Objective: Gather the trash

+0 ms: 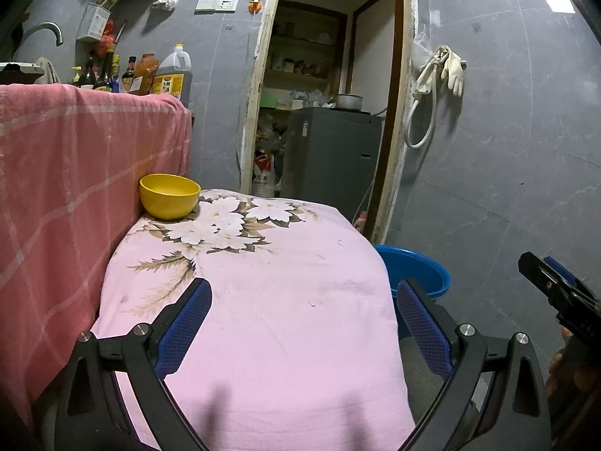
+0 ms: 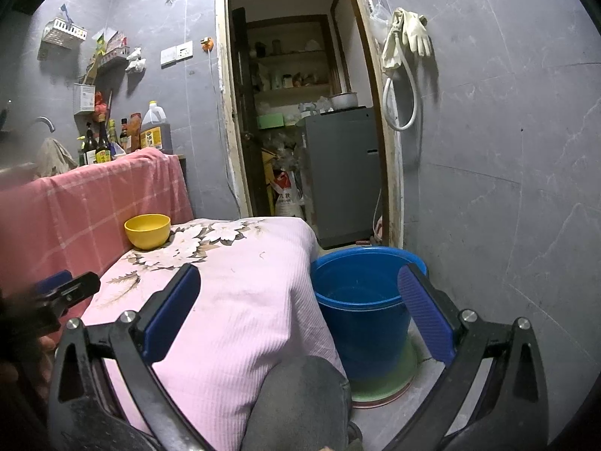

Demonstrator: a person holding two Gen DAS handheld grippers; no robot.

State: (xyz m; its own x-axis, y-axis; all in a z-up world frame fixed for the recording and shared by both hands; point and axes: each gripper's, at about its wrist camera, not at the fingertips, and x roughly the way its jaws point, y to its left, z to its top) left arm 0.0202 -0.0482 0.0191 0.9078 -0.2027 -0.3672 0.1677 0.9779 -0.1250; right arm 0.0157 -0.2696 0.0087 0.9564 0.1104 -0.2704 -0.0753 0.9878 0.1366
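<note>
1. The left gripper has its blue-padded fingers spread wide, holding nothing and hovering above the pink floral cloth.
2. The right gripper is likewise wide apart and empty; its left pad hangs over the pink cloth, its right pad over the blue bucket.
3. In the left wrist view the bucket peeks out at about 3 o'clock of the cloth, just beside its edge.
4. A yellow bowl stands at the cloth's 11 o'clock corner, against the red checked cloth.
5. Small dark specks dot the cloth; they may be scraps of trash, but they are too small to tell.
6. Beyond, at 12 o'clock, an open doorway shows a grey appliance.
</note>
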